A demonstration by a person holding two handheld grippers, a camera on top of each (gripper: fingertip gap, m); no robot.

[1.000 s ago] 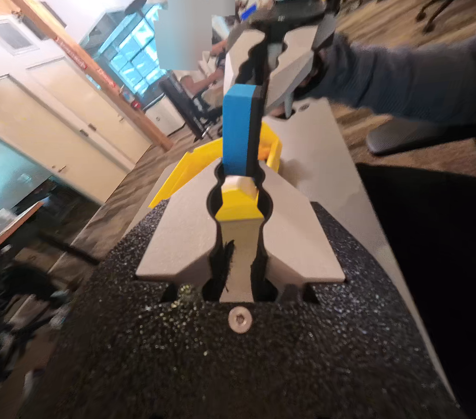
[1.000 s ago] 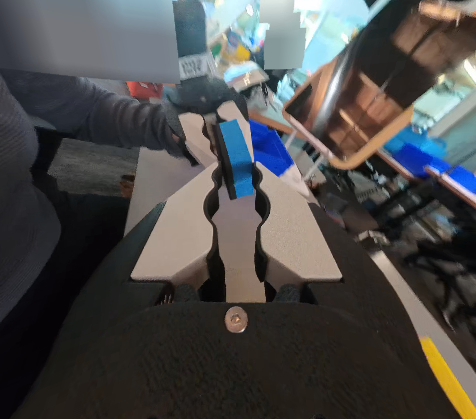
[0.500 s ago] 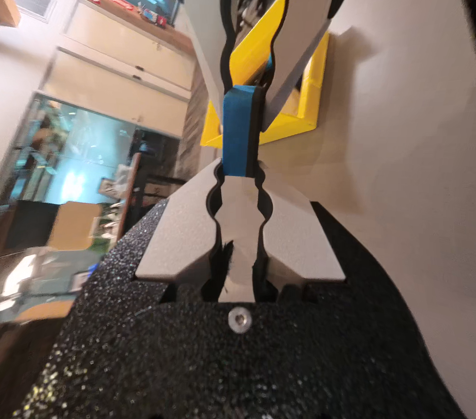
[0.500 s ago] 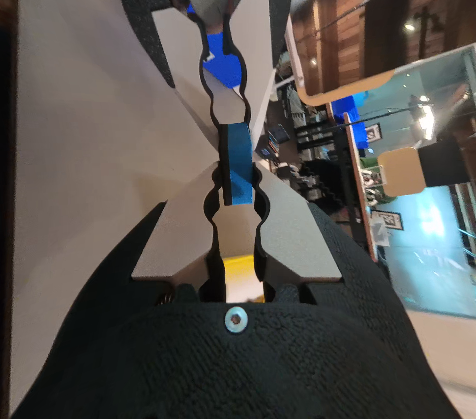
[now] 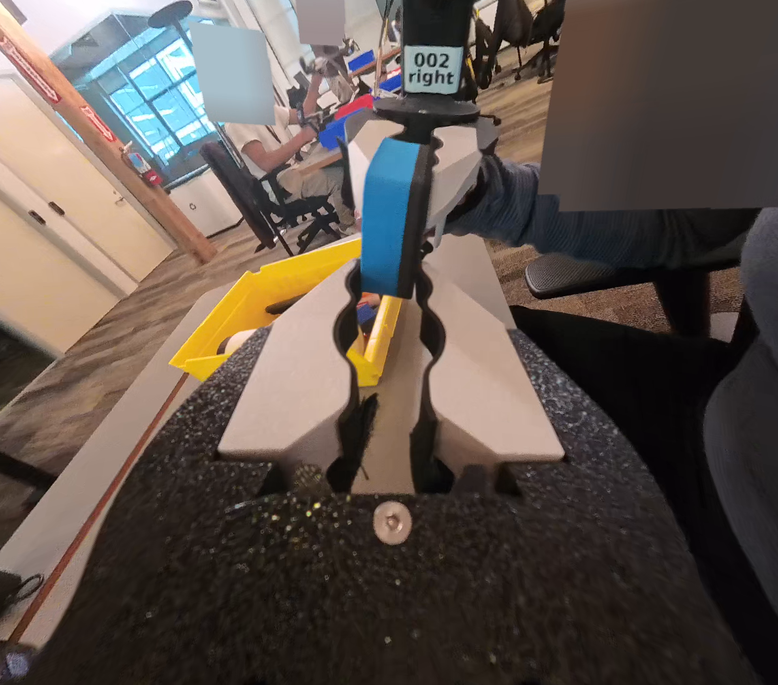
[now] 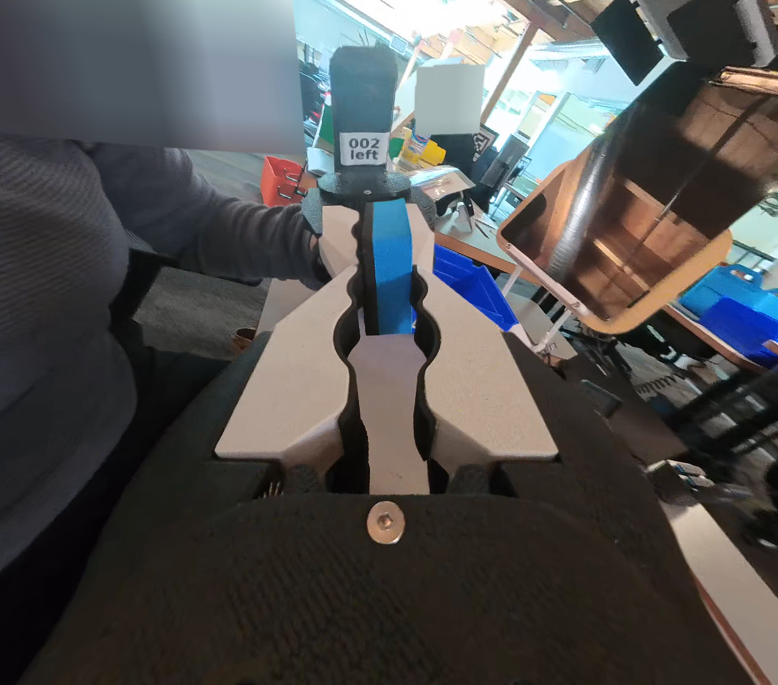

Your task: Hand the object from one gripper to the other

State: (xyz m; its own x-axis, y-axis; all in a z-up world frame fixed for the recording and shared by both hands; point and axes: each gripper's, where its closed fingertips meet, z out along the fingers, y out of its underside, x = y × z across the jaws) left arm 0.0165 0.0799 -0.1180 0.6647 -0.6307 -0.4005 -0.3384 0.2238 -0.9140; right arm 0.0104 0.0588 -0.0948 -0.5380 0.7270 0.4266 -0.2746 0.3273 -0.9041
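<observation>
One blue block (image 5: pixel 387 223), two tongs (image 5: pixel 385 279) (image 6: pixel 387 277)

A flat blue block (image 5: pixel 385 218) with a black back face stands upright on edge, held aloft.

white label (image 5: pixel 432 70) on camera (printed), red wall signs (image 5: pixel 29 70)
</observation>
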